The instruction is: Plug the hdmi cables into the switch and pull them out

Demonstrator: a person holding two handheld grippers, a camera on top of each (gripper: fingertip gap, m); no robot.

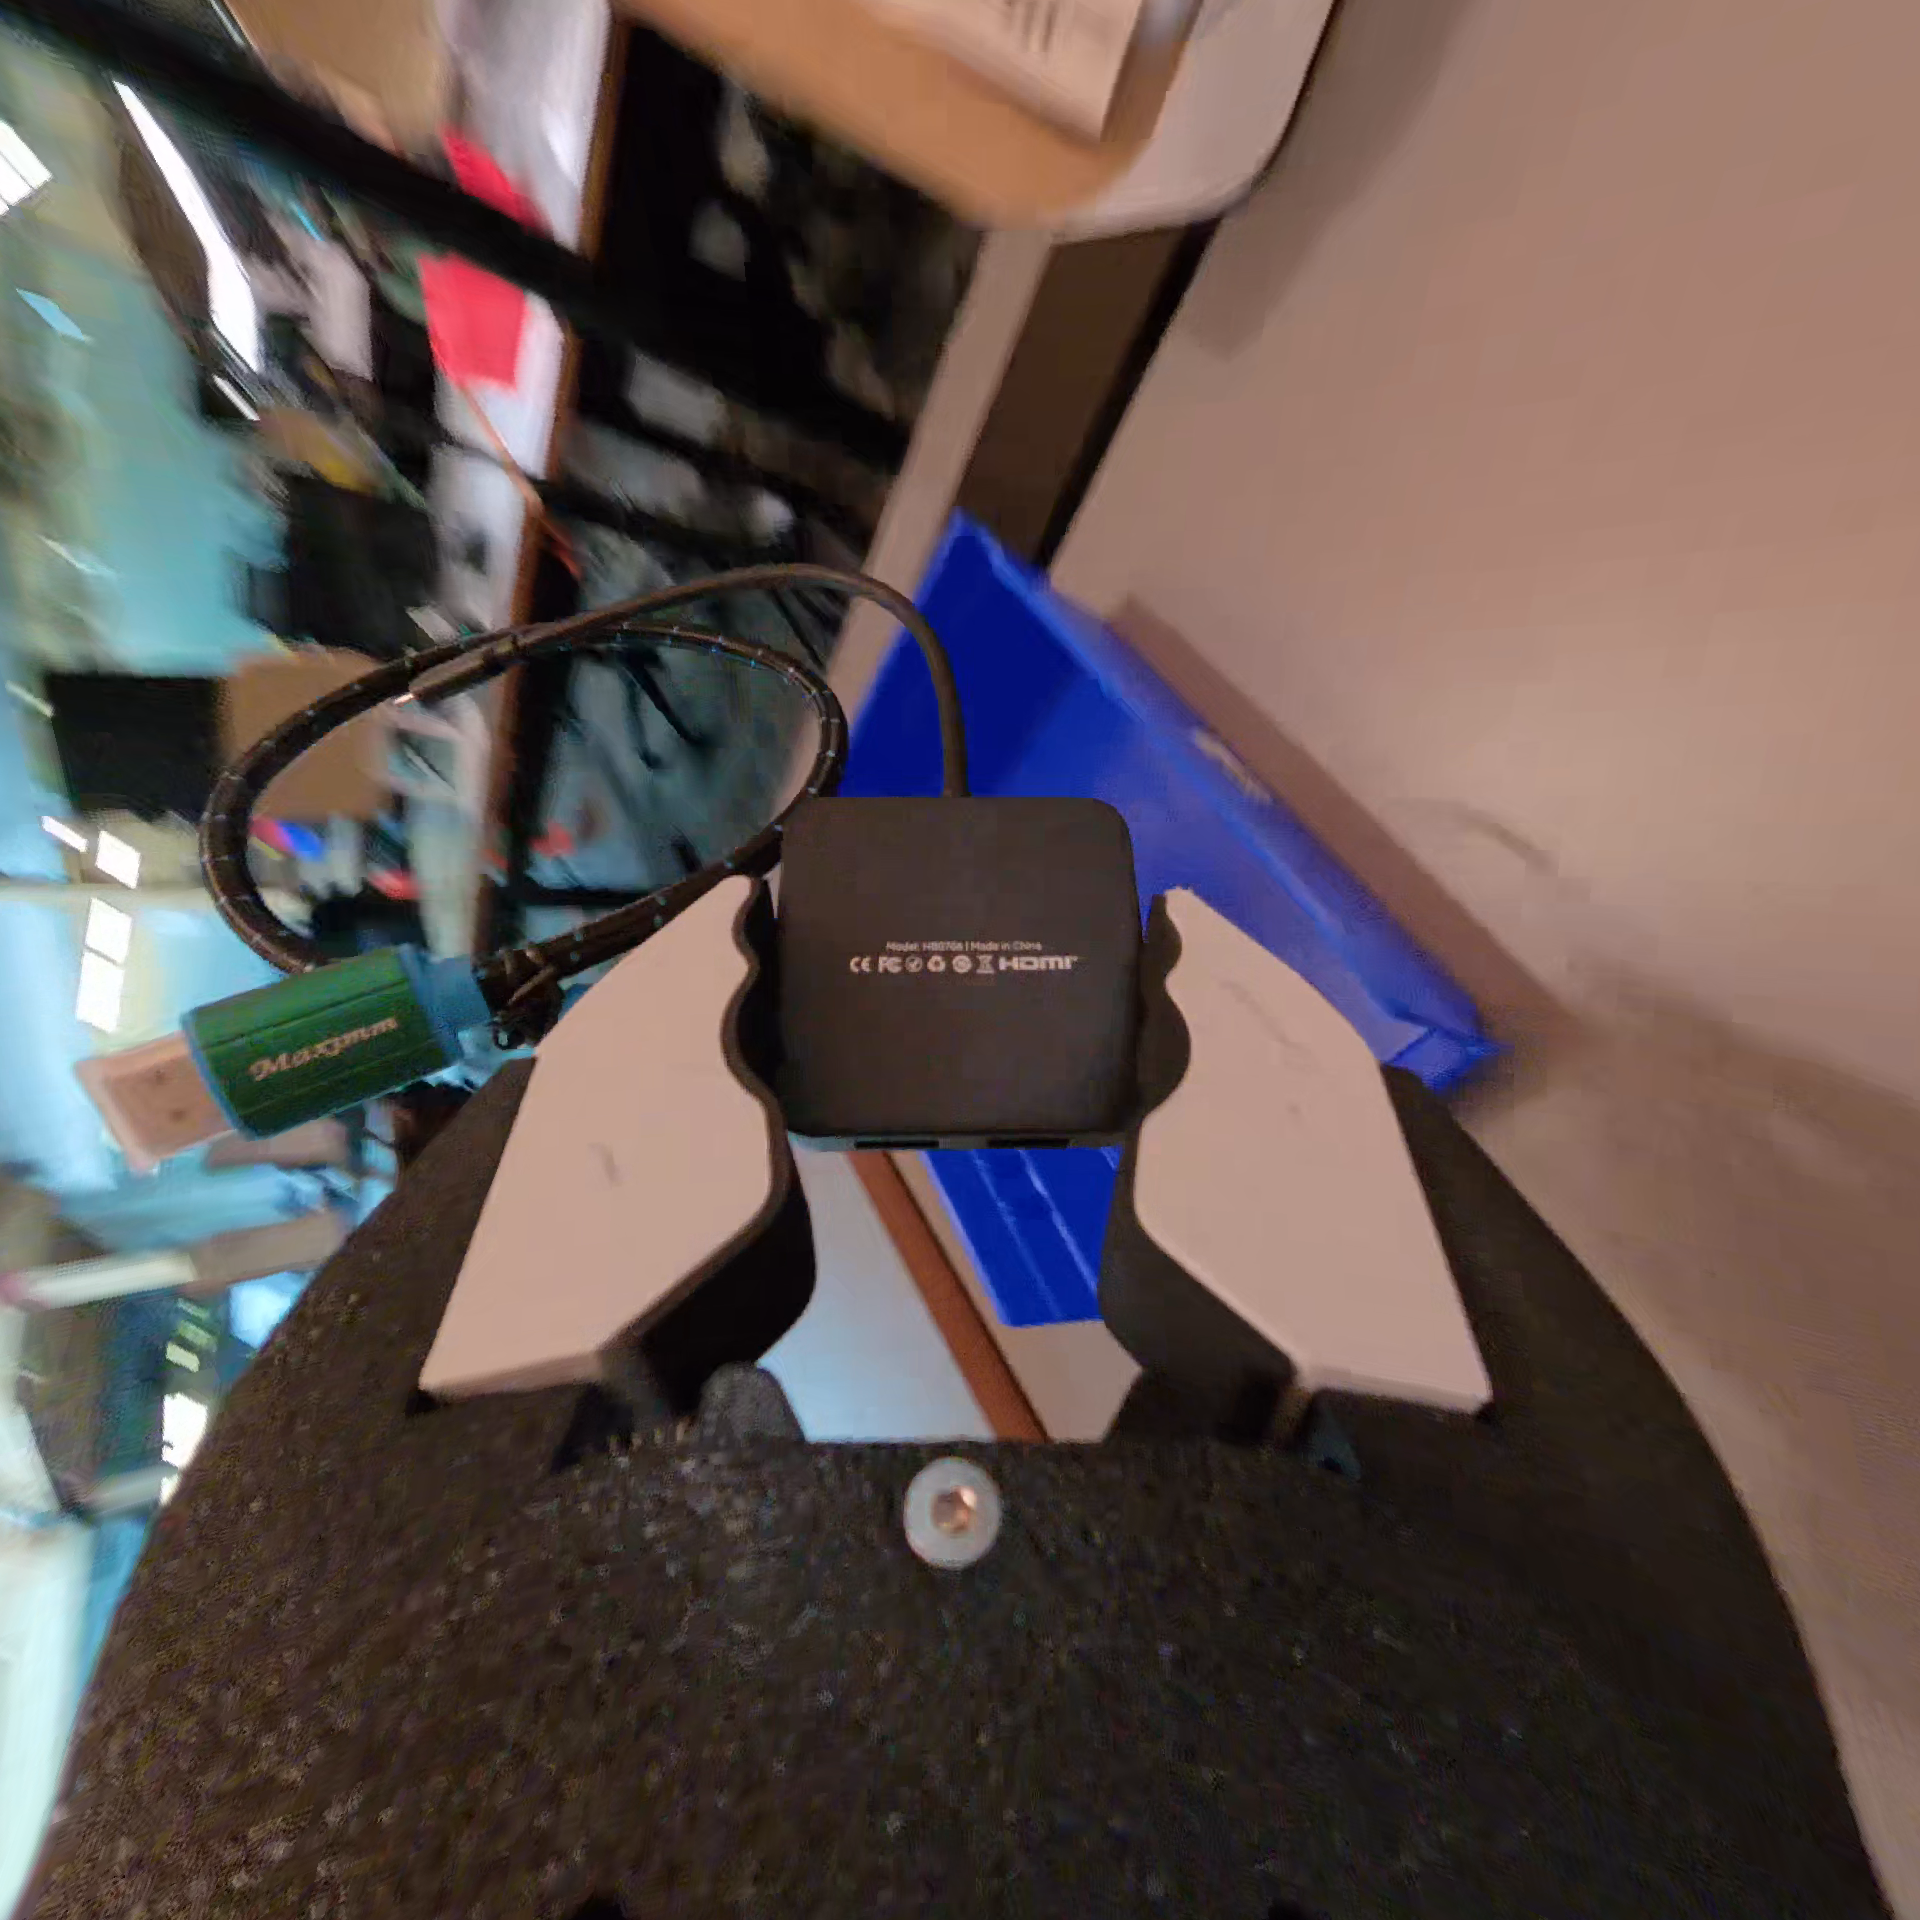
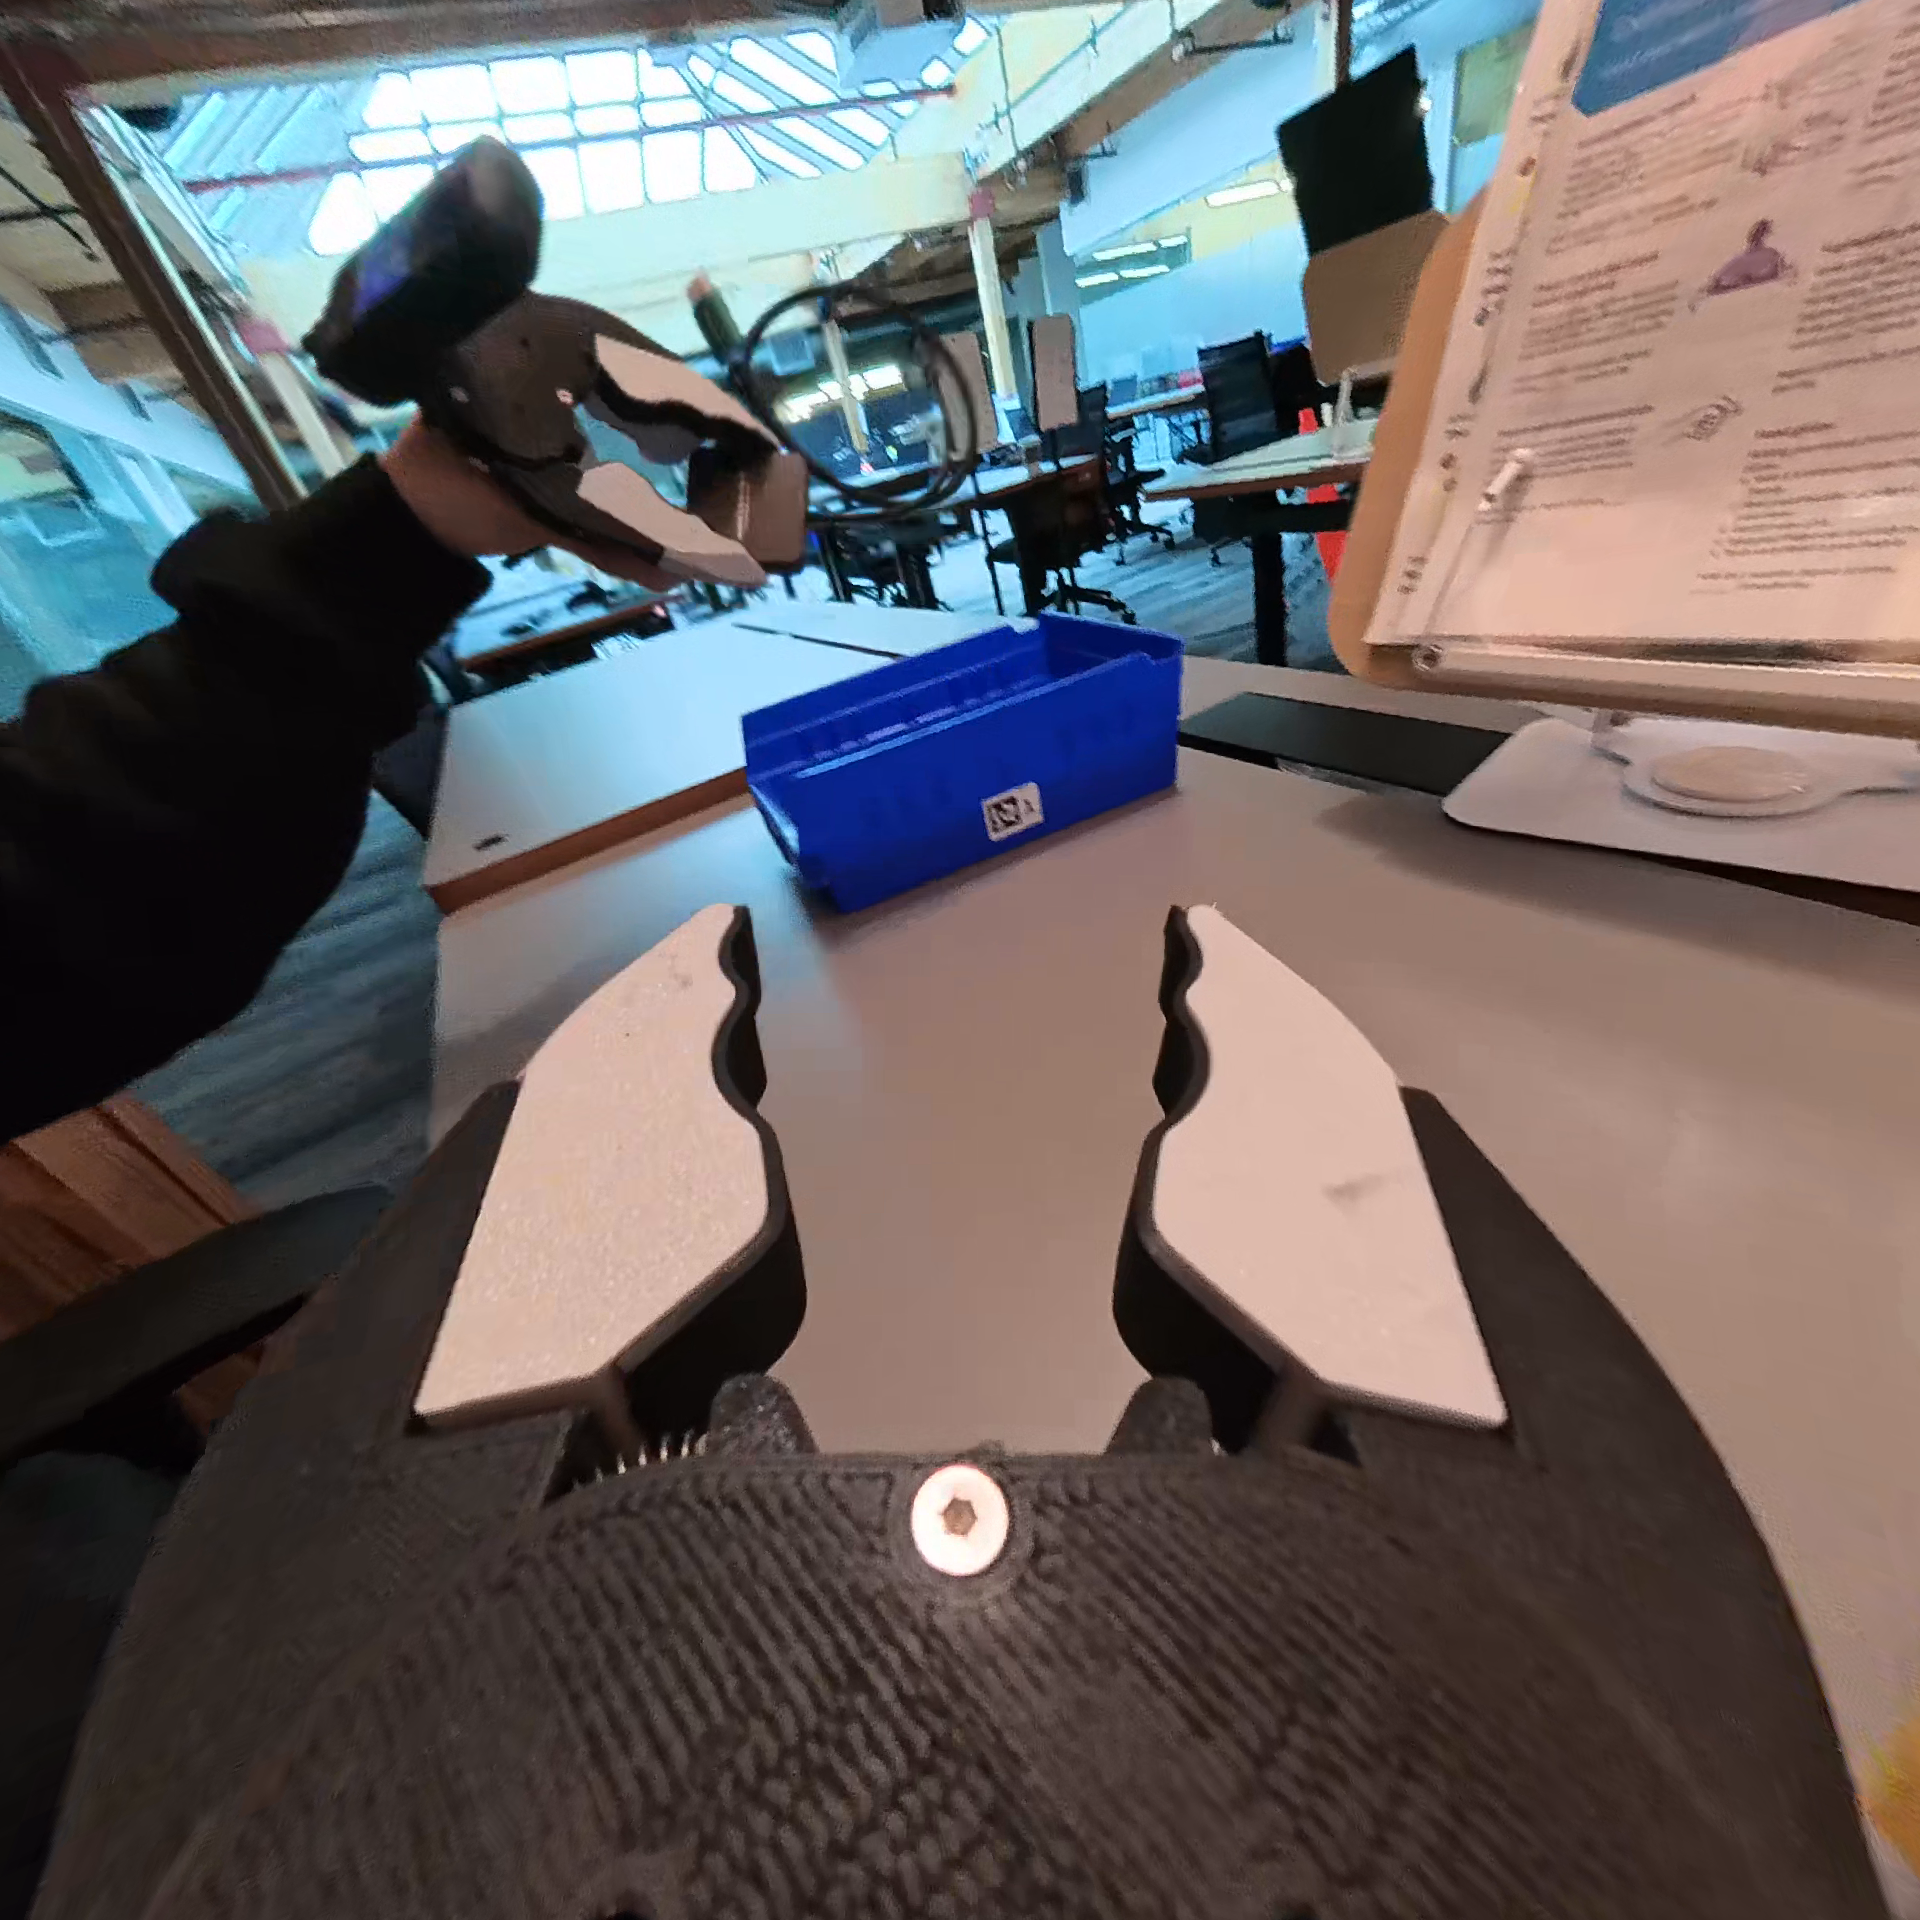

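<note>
Bin (image 2: 961,774) on table (image 2: 1351,1039), stand (image 2: 1662,790) to its right.

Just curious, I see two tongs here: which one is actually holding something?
The left tongs, clamped on the black switch and raised in the air. The right tongs are open and empty above the table.

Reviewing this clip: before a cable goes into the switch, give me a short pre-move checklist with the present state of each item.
1. Left tool grips the switch on both sides: ok.
2. Switch ports face the left camera and look empty: ok.
3. Green HDMI plug hangs free on its braided cable, not plugged in: ok.
4. Right tool open and empty over the table, ready to take the plug: ok.
5. Right tool lined up with the plug: not ok, the switch is held high and off to its left.
6. Blue bin contents: cannot tell.
</note>
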